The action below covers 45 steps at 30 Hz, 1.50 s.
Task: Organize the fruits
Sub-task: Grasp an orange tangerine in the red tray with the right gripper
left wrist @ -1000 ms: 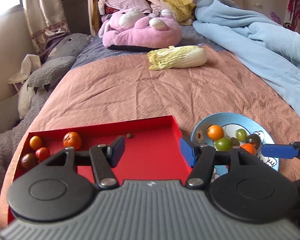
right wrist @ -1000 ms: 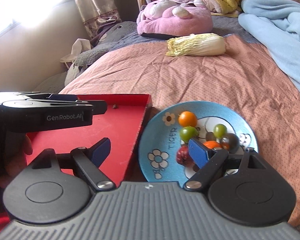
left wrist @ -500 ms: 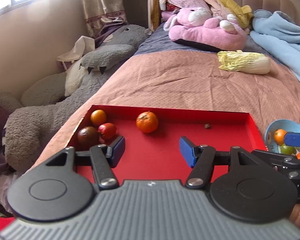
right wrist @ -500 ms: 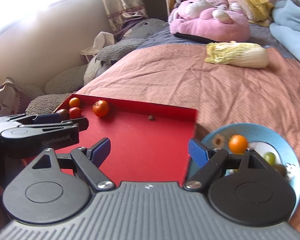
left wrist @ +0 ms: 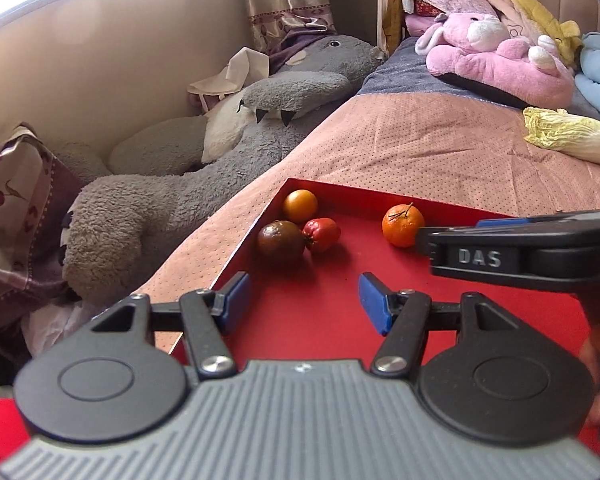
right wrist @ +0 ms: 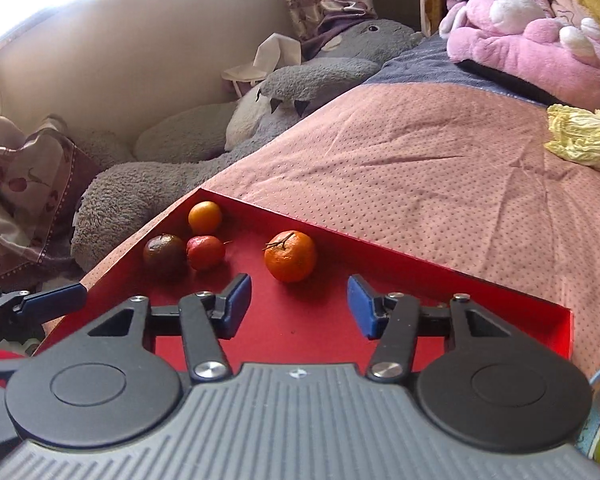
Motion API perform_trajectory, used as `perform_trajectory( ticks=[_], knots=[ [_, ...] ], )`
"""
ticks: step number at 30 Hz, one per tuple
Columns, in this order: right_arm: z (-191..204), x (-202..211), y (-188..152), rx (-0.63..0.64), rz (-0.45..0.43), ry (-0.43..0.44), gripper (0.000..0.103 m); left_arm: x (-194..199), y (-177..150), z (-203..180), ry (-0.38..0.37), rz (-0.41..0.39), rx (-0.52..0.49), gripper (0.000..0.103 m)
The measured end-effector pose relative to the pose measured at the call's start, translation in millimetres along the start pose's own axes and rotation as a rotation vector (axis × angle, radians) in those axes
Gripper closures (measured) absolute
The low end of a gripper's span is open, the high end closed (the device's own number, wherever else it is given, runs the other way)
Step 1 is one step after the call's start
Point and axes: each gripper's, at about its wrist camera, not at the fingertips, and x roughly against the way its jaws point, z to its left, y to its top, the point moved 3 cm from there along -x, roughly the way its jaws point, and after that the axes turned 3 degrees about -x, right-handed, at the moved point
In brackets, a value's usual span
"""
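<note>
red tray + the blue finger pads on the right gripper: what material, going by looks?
Shallow red tray: probably card or thin board, matte; flat colour, no glare, thin crisp folded walls. Blue finger pads of the right gripper: seemingly rubber or soft plastic, dull satin; not certain.

Red tray (right wrist: pixel 420 276) holds an orange mandarin (right wrist: pixel 290 256) on the pink dotted bedspread (right wrist: pixel 440 184).
</note>
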Motion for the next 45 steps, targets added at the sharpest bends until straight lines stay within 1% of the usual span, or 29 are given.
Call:
perform_trajectory(
  ticks=[5, 9, 13, 14, 15, 18, 22, 24, 27, 29, 31, 33, 34, 35, 37, 39, 41, 43, 45],
  knots=[
    [2, -32, 6, 0.013, 0.051, 0.001, 0.048, -9, 1, 4, 0.001, 0.027, 0.026, 0.04],
    [2, -50, 12, 0.008, 0.066, 0.01, 0.048, -17, 1, 5, 0.001, 0.055, 0.044, 0.04],
    [2, -65, 16, 0.007, 0.072, 0.016, 0.049, -23, 2, 4, 0.007, 0.064, 0.044, 0.04],
    [3, -67, 16, 0.015, 0.071, 0.02, 0.056, -25, 3, 4, 0.011, 0.068, 0.047, 0.04],
    [2, -66, 17, 0.021, 0.066, 0.017, 0.059, -27, 4, 5, 0.018, 0.071, 0.049, 0.04],
    [-5, -58, 17, 0.004, 0.056, 0.016, 0.059, -32, 5, 3, 0.039, 0.082, 0.04, 0.04],
    [-18, -34, 14, -0.043, 0.031, 0.025, 0.059, -42, 7, -1, 0.075, 0.097, 0.003, 0.041],
    [-21, -20, 10, -0.053, 0.026, 0.032, 0.059, -49, 8, -3, 0.096, 0.118, -0.007, 0.041],
    [-23, -5, 4, -0.059, 0.024, 0.041, 0.059, -61, 9, -1, 0.115, 0.155, 0.006, 0.042],
    [-25, 2, 1, -0.068, 0.025, 0.047, 0.059, -67, 12, 0, 0.112, 0.173, 0.011, 0.044],
    [-25, 7, -2, -0.077, 0.025, 0.049, 0.059, -71, 14, -2, 0.111, 0.18, -0.002, 0.045],
    [-26, 11, -4, -0.082, 0.026, 0.049, 0.059, -74, 17, -4, 0.113, 0.173, -0.027, 0.045],
    [-26, 12, -5, -0.082, 0.026, 0.05, 0.059, -75, 18, -6, 0.116, 0.165, -0.044, 0.048],
    [-26, 13, -6, -0.081, 0.027, 0.049, 0.059, -74, 21, -10, 0.106, 0.151, -0.063, 0.05],
    [-27, 16, -6, -0.084, 0.023, 0.046, 0.059, -69, 24, -15, 0.075, 0.109, -0.095, 0.05],
    [-29, 19, -6, -0.089, 0.017, 0.043, 0.059, -64, 24, -21, 0.046, 0.09, -0.113, 0.049],
    [-32, 22, -5, -0.093, 0.01, 0.038, 0.059, -64, 21, -23, 0.05, 0.096, -0.124, 0.049],
    [-34, 24, -5, -0.098, 0.006, 0.034, 0.059, -65, 21, -19, 0.05, 0.099, -0.107, 0.049],
    [-35, 26, -6, -0.103, 0.006, 0.032, 0.059, -68, 21, -12, 0.088, 0.107, -0.083, 0.049]
  ],
)
